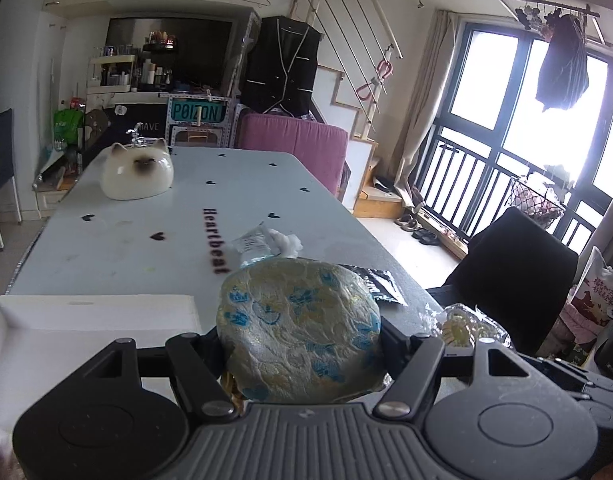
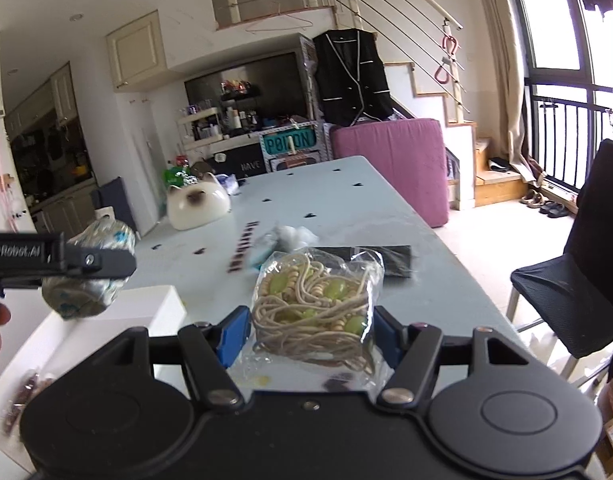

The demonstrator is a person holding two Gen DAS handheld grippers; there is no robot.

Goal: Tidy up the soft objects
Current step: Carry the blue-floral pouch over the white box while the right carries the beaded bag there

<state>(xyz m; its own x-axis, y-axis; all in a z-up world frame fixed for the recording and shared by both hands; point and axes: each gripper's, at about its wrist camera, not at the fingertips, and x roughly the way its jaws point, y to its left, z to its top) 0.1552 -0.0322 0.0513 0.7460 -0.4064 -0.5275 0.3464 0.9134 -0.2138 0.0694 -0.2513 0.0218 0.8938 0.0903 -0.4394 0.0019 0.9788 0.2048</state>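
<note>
My left gripper (image 1: pixel 302 344) is shut on a round brocade pouch (image 1: pixel 302 328) with blue and gold flowers, held above the table; the pouch also shows in the right wrist view (image 2: pixel 86 276), over the white box (image 2: pixel 106 332). My right gripper (image 2: pixel 310 336) is shut on a clear bag of cord and green beads (image 2: pixel 314 304), which also shows in the left wrist view (image 1: pixel 462 328). A clear packet with white cotton (image 1: pixel 266 244) and a black foil packet (image 1: pixel 378 284) lie on the pale table (image 1: pixel 146 240).
A white cat-shaped ceramic piece (image 1: pixel 138 170) stands at the table's far left. The white box (image 1: pixel 66 328) sits at the near left; a small dark packet (image 2: pixel 22 396) lies in it. A black chair (image 2: pixel 570 280) stands to the right, a pink cushion (image 1: pixel 298 148) beyond the table.
</note>
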